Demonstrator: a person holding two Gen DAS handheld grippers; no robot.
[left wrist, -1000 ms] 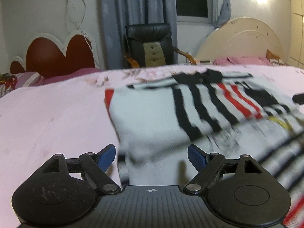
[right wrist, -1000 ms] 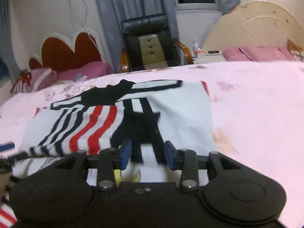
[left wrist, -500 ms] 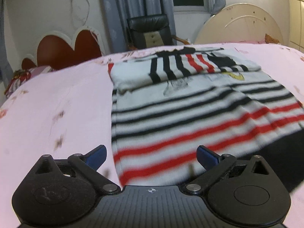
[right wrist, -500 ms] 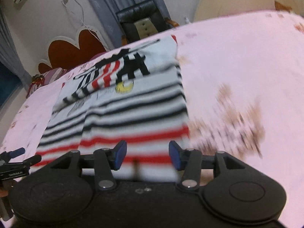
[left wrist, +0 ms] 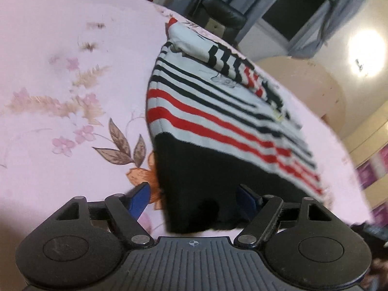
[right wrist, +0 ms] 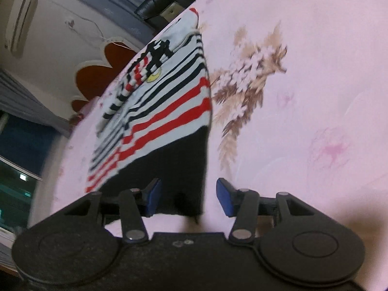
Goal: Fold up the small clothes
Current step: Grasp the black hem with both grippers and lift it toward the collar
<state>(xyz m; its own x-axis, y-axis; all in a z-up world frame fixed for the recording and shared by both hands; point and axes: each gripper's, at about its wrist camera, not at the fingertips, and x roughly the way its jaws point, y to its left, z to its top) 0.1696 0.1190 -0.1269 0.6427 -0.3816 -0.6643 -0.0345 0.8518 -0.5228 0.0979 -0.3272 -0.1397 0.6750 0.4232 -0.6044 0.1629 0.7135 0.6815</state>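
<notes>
A small white garment (left wrist: 218,111) with black and red stripes and a black hem lies flat on the pink floral bedsheet (left wrist: 60,72). Its far part (left wrist: 194,46) is folded back over the body. My left gripper (left wrist: 194,200) straddles the near left corner of the black hem. Its jaws are closing, and the pads do not press the cloth. In the right wrist view the garment (right wrist: 169,101) runs away from me over the bedsheet (right wrist: 303,72). My right gripper (right wrist: 189,198) stands open around the hem's near right corner, its pads clear of the fabric.
A black chair (left wrist: 218,17) stands beyond the bed's far edge, before grey curtains and a dark window. A red heart-shaped headboard (right wrist: 97,72) and a wall air conditioner (right wrist: 21,21) are at the left. A cream round headboard (left wrist: 315,77) rises at the right.
Both grippers have drawn back from the folded far part to the near black hem, and both views have rolled. The folded part now rests on the striped body.
</notes>
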